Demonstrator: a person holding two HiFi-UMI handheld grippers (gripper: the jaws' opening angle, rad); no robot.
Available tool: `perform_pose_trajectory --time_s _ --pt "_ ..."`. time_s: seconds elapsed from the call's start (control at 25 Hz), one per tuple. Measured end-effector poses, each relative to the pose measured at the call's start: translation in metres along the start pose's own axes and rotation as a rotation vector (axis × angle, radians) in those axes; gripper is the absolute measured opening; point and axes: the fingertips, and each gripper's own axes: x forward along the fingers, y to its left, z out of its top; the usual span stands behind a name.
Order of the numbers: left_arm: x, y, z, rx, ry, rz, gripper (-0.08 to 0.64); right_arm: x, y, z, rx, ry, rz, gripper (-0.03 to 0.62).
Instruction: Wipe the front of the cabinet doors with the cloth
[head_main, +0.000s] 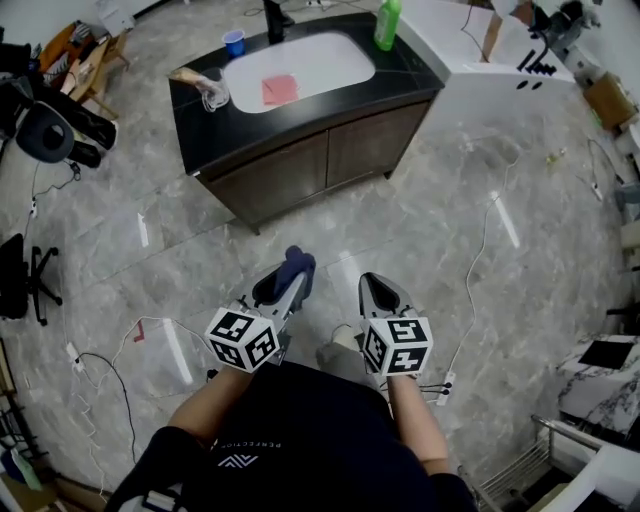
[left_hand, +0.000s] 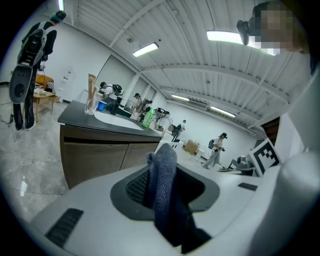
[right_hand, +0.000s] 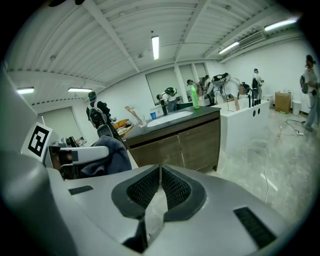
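Observation:
A dark wood cabinet with two doors (head_main: 320, 165) stands ahead under a black counter with a white sink (head_main: 300, 65); its doors (left_hand: 100, 157) (right_hand: 182, 147) face me from some distance. My left gripper (head_main: 297, 268) is shut on a blue-grey cloth (left_hand: 162, 185), which sticks up between its jaws. The cloth (head_main: 296, 265) shows at the jaw tips in the head view and beside the left gripper (right_hand: 107, 155) in the right gripper view. My right gripper (head_main: 375, 288) is shut with nothing in it; its pads (right_hand: 172, 187) meet.
On the counter lie a pink cloth (head_main: 280, 90), a blue cup (head_main: 234, 42) and a green bottle (head_main: 387, 22). A white unit (head_main: 500, 75) adjoins the cabinet's right side. Cables (head_main: 480, 260) trail over the marble floor. Chairs (head_main: 30, 275) stand at left. People stand in the background.

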Motion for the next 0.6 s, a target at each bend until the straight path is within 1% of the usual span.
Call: perform_pose_trajectory --time_s 0.16,0.28,0.44,0.6 --pt "0.005 -0.009 -0.005 -0.015 -0.026 0.081 0.123 -0.006 -0.025 0.0 -0.022 0.022 0.04 0.038" --pt "0.004 -0.009 -0.008 -0.018 -0.026 0.13 0.122 0.002 -0.033 0.001 -0.03 0.04 0.074 0.038" --pt "-0.002 -0.003 -0.018 -0.026 -0.008 0.174 0.123 0.018 -0.025 -0.002 -0.026 0.063 0.138 0.038" --pt "0.001 0.014 -0.016 -0.047 -0.017 0.198 0.123 0.039 -0.011 0.002 -0.068 0.099 0.182 0.038"
